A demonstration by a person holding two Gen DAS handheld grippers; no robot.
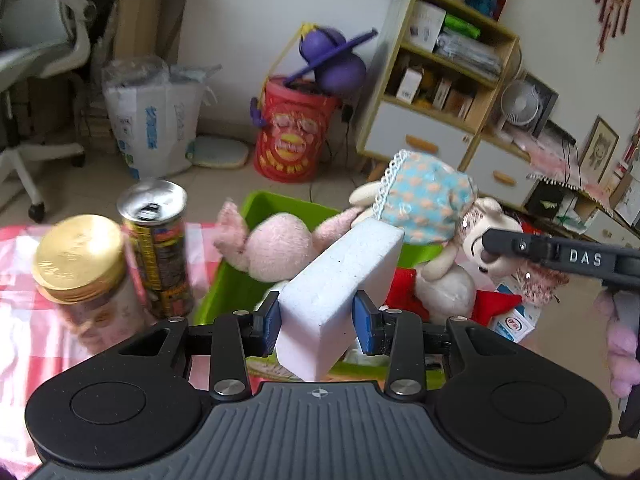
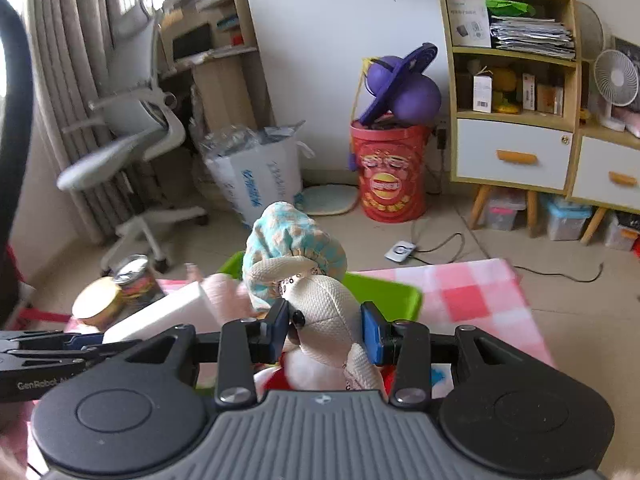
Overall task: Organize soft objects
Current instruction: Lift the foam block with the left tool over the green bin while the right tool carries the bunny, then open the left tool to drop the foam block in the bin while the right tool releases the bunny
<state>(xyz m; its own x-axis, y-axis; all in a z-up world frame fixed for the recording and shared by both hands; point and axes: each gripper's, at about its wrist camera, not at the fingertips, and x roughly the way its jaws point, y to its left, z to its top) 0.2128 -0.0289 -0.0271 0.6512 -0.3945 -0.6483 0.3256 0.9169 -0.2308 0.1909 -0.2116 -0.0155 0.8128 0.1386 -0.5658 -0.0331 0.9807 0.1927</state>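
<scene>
My left gripper (image 1: 318,322) is shut on a white sponge block (image 1: 340,280), held above the green bin (image 1: 280,206). A pink plush (image 1: 276,252) lies in the bin. My right gripper (image 2: 326,330) is shut on a cream plush doll (image 2: 328,312) with a blue dotted cap (image 2: 292,240), held over the bin (image 2: 396,292). In the left wrist view the doll (image 1: 472,236) hangs at the right, with the right gripper's finger (image 1: 560,256) on it. The sponge (image 2: 160,312) shows at the left of the right wrist view.
A gold-lidded jar (image 1: 80,264) and an opened drink can (image 1: 154,240) stand left of the bin on a pink checked cloth (image 2: 472,292). A small blue-white carton (image 1: 516,320) lies right of the bin. Beyond are a red bucket (image 2: 390,172), a shelf cabinet (image 2: 516,92) and an office chair (image 2: 136,120).
</scene>
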